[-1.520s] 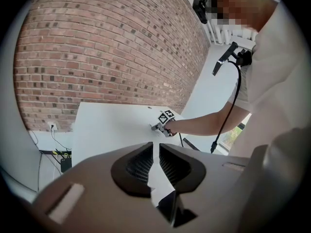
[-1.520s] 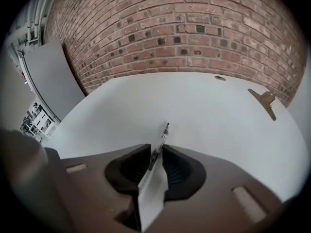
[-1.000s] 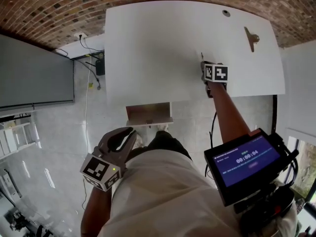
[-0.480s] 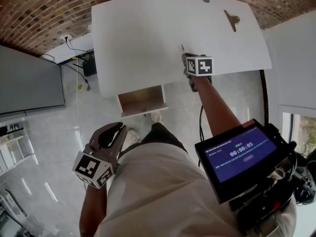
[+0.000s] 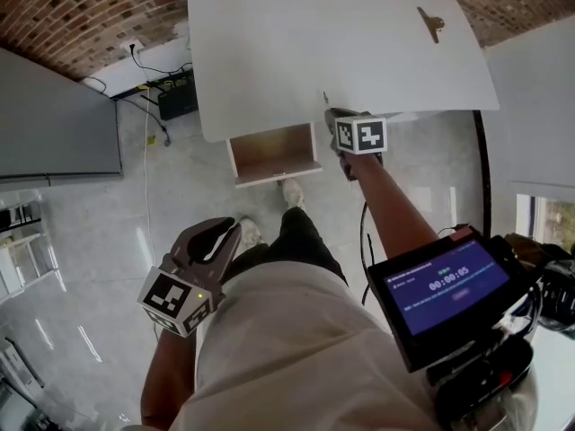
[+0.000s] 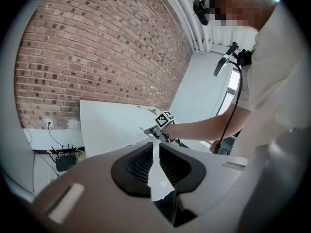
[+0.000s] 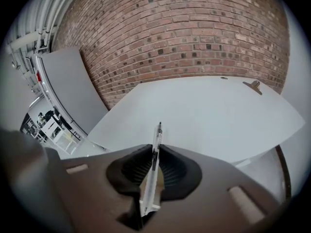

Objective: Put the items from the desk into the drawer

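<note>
While the right gripper (image 5: 334, 120) pinches a pen (image 7: 157, 136), tip poking past its jaws, it hovers over the desk's (image 5: 269, 52) front edge, beside the open drawer (image 5: 274, 154). The left gripper (image 5: 216, 241) hangs low by the person's side, jaws together with nothing between them.

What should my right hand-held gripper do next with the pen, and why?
Probably swing the right hand-held gripper left, to above the open drawer. Its jaws are shut on the pen at the desk's near edge, and the drawer stands open just to its left, seemingly empty.
</note>
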Demonstrator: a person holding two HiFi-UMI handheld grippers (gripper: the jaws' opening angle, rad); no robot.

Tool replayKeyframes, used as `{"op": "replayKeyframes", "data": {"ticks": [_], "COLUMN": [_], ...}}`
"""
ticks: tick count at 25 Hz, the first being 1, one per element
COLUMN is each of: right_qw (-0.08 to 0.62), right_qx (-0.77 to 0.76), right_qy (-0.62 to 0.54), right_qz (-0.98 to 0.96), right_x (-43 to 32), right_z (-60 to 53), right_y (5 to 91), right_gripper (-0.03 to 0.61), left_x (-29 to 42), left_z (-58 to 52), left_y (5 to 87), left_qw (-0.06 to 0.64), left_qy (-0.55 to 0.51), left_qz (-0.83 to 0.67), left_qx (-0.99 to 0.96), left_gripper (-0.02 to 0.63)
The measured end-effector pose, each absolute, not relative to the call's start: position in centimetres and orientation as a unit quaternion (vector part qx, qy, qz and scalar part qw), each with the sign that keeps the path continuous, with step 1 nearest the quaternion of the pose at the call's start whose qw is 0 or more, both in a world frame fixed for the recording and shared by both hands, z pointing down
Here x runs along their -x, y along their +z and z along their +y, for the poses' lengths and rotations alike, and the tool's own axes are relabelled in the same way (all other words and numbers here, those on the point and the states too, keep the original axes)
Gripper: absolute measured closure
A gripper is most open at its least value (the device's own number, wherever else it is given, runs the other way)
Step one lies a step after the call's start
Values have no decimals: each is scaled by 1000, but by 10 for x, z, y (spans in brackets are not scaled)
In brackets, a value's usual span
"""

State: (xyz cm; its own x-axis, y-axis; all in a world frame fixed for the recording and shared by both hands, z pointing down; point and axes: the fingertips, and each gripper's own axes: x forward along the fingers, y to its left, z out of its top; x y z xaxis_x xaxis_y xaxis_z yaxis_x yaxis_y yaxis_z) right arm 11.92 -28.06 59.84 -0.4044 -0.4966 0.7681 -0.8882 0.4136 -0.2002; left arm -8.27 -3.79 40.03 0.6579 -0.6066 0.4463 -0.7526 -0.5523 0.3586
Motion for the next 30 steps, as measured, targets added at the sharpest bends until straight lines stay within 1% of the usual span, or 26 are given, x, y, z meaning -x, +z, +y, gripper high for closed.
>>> {"op": "replayKeyframes", "data": {"ticks": [6,15,18,22,30], "right_qw": [315,335,340,349,387], "right_qx": [-435,-405,-405,-403,-397], "right_qy": [319,343,348,352,354], "right_qz": [-781,-778,-774,-769,-754], "right_x": [-63,-49,-42,-19,-2], "right_z": [-213,-171,-172,-189,-216], "right_y": [632,657,676,726,801], "right_gripper": [532,532,532,532,532], "left_x": [122,112,115,128,120], "left_z": [17,38,43,40,32], "left_y": [434,427,432,459,482], "left_qw": [273,291,297,309,318], "left_qy": [143,149,150,152,149], "left_qz": [-371,-373,-377,-379,-365], "left_qx": [-876,-869,-864,-859,-862], "left_gripper": [568,568,568,568,568]}}
